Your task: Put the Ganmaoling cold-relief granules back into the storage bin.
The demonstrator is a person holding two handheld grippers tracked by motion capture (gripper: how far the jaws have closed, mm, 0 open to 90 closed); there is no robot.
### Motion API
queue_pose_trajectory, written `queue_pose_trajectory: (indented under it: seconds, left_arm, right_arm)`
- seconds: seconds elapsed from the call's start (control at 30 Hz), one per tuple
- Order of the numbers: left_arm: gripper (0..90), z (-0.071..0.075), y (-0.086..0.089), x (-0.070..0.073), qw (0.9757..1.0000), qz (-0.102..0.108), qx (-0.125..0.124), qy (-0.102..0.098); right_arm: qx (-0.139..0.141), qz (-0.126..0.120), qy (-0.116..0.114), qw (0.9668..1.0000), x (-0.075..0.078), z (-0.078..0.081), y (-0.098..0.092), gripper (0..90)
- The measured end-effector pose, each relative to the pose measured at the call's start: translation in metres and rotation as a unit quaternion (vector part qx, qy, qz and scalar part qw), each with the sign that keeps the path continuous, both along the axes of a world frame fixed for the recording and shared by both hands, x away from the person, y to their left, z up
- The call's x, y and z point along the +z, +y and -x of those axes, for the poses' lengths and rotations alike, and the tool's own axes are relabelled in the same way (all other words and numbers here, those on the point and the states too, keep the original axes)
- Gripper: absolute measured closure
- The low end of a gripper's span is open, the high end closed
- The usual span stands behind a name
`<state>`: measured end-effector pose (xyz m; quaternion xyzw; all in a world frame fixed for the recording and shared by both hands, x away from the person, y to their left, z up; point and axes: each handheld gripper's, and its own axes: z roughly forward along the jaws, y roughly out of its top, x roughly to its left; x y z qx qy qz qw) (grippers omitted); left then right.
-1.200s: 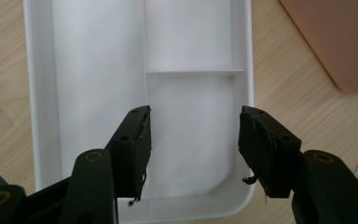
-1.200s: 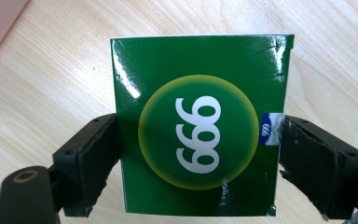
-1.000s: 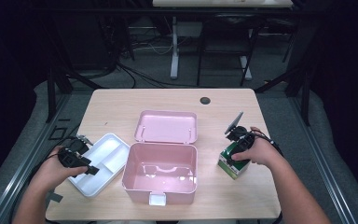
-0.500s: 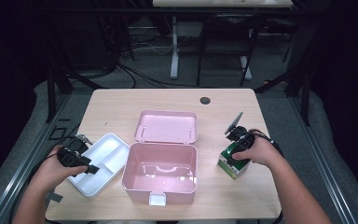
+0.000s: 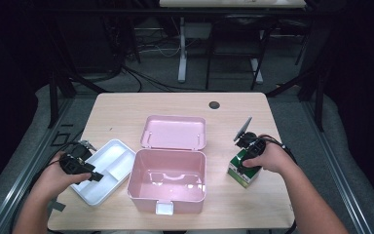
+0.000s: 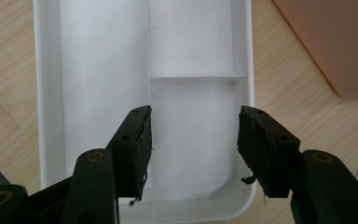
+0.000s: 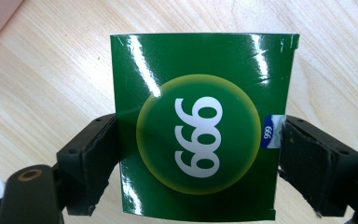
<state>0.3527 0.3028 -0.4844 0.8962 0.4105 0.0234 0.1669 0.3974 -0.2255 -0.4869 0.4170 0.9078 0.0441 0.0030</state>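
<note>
right gripper has settled its jaws around the green box, little else has moved

the right gripper point(image 5: 248, 157) now clasps the green box point(image 7: 200, 123) on the table point(image 5: 175, 105), right of the open pink case point(image 5: 168, 183); the left gripper point(image 6: 193, 140) still hangs spread open over the white tray point(image 6: 46, 116) to the left, holding nothing. the lift into the case looks ready to begin

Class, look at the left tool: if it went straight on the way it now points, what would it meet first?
Most likely the white tray: the left tool, open, points down into its divided side, one jaw over the long divider. How far above the floor it hangs is unclear.
</note>
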Motion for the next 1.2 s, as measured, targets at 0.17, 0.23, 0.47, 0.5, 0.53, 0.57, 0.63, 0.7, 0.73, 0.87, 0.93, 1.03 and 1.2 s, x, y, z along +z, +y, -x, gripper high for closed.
queue_pose_trajectory:
  seconds: [0.17, 0.23, 0.47, 0.5, 0.53, 0.57, 0.63, 0.7, 0.73, 0.87, 0.93, 1.03, 1.2]
  left_arm:
    - [45.1, 0.0, 0.0, 0.0, 1.0, 0.001, 0.002, 0.001]
    - [45.2, 0.0, 0.0, 0.0, 1.0, 0.0, 0.002, 0.001]
    - [45.1, 0.0, 0.0, 0.0, 1.0, 0.0, 0.001, 0.0]
    - [45.1, 0.0, 0.0, 0.0, 1.0, 0.0, 0.0, 0.0]
    - [45.1, 0.0, 0.0, 0.0, 1.0, 0.0, 0.0, 0.0]
    - [45.1, 0.0, 0.0, 0.0, 1.0, 0.0, 0.0, 0.0]
    - [45.1, 0.0, 0.0, 0.0, 1.0, 0.0, 0.001, 0.001]
    - [45.1, 0.0, 0.0, 0.0, 1.0, 0.001, 0.001, 0.001]
    - [45.1, 0.0, 0.001, 0.0, 1.0, 0.0, 0.0, 0.001]
    - [45.1, 0.0, 0.001, 0.0, 1.0, 0.002, 0.002, 0.002]
    - [45.1, 0.0, 0.001, 0.0, 1.0, 0.001, 0.002, 0.001]
    - [45.1, 0.0, 0.001, 0.0, 1.0, 0.002, 0.003, 0.002]
    - [45.1, 0.0, 0.002, -0.001, 1.0, 0.003, 0.003, 0.002]
  right_arm:
    - [0.009, 0.003, 0.007, 0.9999, 0.005, 0.0, 0.001, 16.7]
    - [0.01, 0.006, 0.008, 0.9999, 0.007, 0.001, 0.001, 16.7]
    - [0.021, -0.003, -0.003, 0.9998, 0.015, 0.003, 0.004, 16.7]
    - [0.024, -0.003, -0.003, 0.9997, 0.017, 0.004, 0.004, 16.7]
    - [0.028, 0.0, -0.005, 0.9996, 0.019, 0.004, 0.005, 16.7]
    - [0.033, 0.009, 0.002, 0.9994, 0.023, 0.004, 0.006, 16.7]
    - [0.037, 0.012, 0.002, 0.9993, 0.027, 0.006, 0.007, 16.7]
    - [0.045, -0.006, -0.007, 0.9989, 0.03, 0.007, 0.008, 16.7]
    - [0.05, 0.004, -0.001, 0.9987, 0.034, 0.008, 0.01, 16.7]
    - [0.083, -0.004, -0.011, 0.9965, 0.042, 0.011, 0.012, 16.7]
    - [0.101, -0.003, -0.015, 0.9948, 0.045, 0.012, 0.013, 16.7]
    - [0.127, -0.003, -0.014, 0.9918, 0.051, 0.014, 0.015, 16.7]
    - [0.166, 0.005, -0.012, 0.986, 0.057, 0.018, 0.019, 16.7]
